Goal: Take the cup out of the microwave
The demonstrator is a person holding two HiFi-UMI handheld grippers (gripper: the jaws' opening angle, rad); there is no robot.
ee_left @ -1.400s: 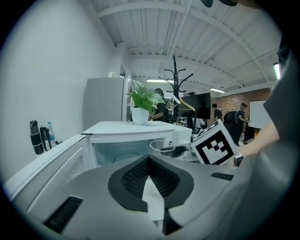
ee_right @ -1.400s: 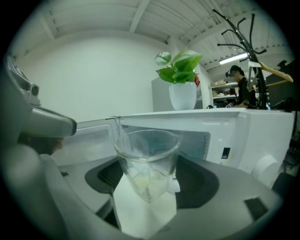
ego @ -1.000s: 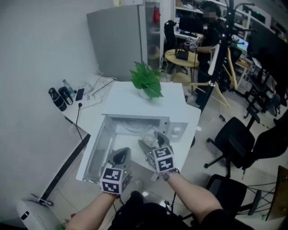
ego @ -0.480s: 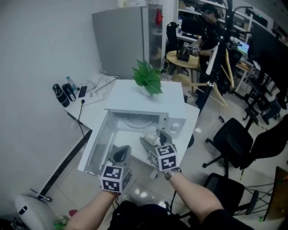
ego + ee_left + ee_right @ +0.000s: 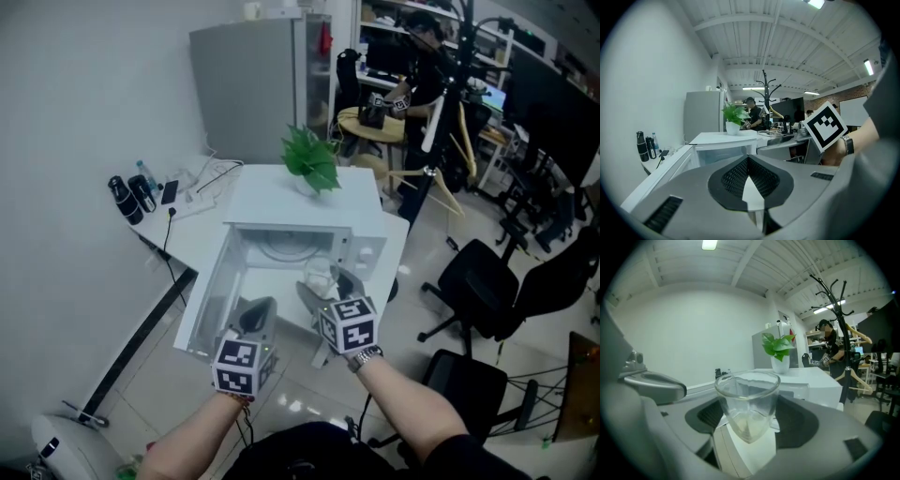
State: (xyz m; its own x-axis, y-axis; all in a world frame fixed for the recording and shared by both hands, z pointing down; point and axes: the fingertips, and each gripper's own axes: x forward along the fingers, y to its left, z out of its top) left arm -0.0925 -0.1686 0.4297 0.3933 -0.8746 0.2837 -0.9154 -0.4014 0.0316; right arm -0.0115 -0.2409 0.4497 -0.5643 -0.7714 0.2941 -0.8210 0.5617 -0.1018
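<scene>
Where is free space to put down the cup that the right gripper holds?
The microwave top is bare left of and in front of the plant, and right of it too. The counter beside it is crowded at the wall: bottles, a phone, cables.

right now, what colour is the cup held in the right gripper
Colourless and see-through: a clear glass cup. Best seen in the right gripper view.

The microwave stands open at the table's front edge, and its cavity faces outward unblocked. Its door juts out past the edge and walls off the left side. A plant occupies the back of the microwave's top. Bottles and cables crowd the table's far-left corner. An office chair stands off to the right.
</scene>
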